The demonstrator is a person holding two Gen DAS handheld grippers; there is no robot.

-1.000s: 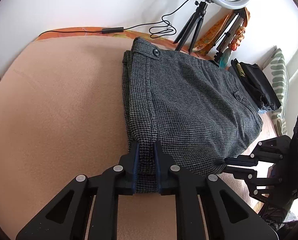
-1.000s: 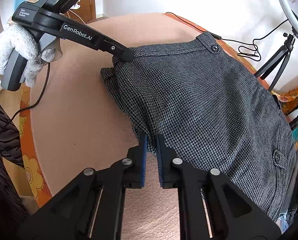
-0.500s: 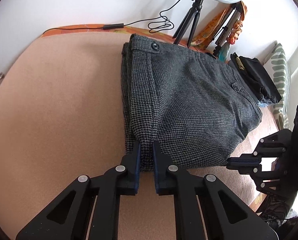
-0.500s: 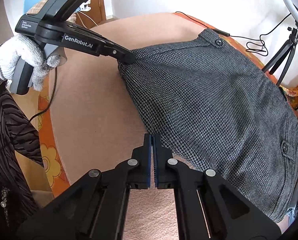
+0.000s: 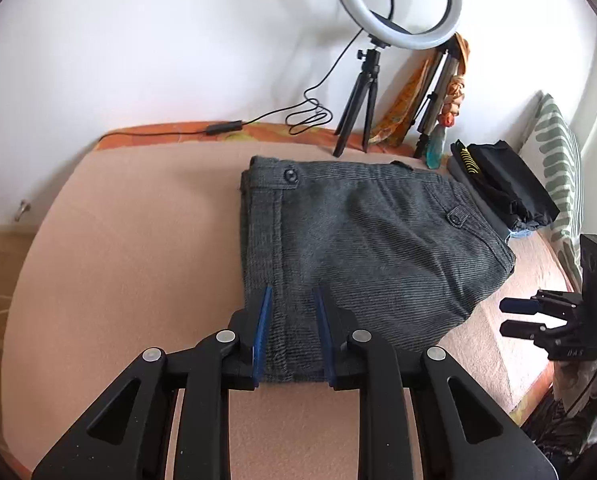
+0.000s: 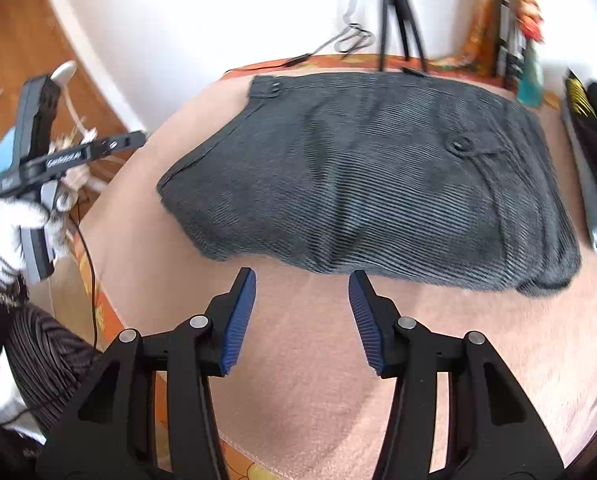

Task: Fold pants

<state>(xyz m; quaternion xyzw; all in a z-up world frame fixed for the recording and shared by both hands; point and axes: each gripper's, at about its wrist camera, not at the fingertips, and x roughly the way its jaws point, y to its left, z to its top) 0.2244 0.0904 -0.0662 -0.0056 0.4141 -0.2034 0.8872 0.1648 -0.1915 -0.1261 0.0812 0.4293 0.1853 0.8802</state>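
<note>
The grey houndstooth pants [image 5: 362, 252] lie folded in a compact stack on the peach-coloured surface [image 5: 130, 248], waistband button at the far left. My left gripper [image 5: 290, 300] is open, its blue pads straddling the near edge of the pants. My right gripper [image 6: 302, 284] is open and empty, just short of the pants' [image 6: 370, 176] near edge. The right gripper also shows at the right of the left wrist view [image 5: 514, 316]. The left gripper also shows at the left of the right wrist view [image 6: 138, 140], apart from the pants.
A ring light on a tripod [image 5: 362, 92] and a cable [image 5: 266, 120] stand at the back edge. A pile of dark clothes [image 5: 498, 188] and a striped pillow [image 5: 558, 160] lie at the right. A wooden door [image 6: 26, 52] is at the left.
Both grippers have opened and let go of the pants. The right gripper has pulled back from the cloth. The pants now lie flat, folded.
</note>
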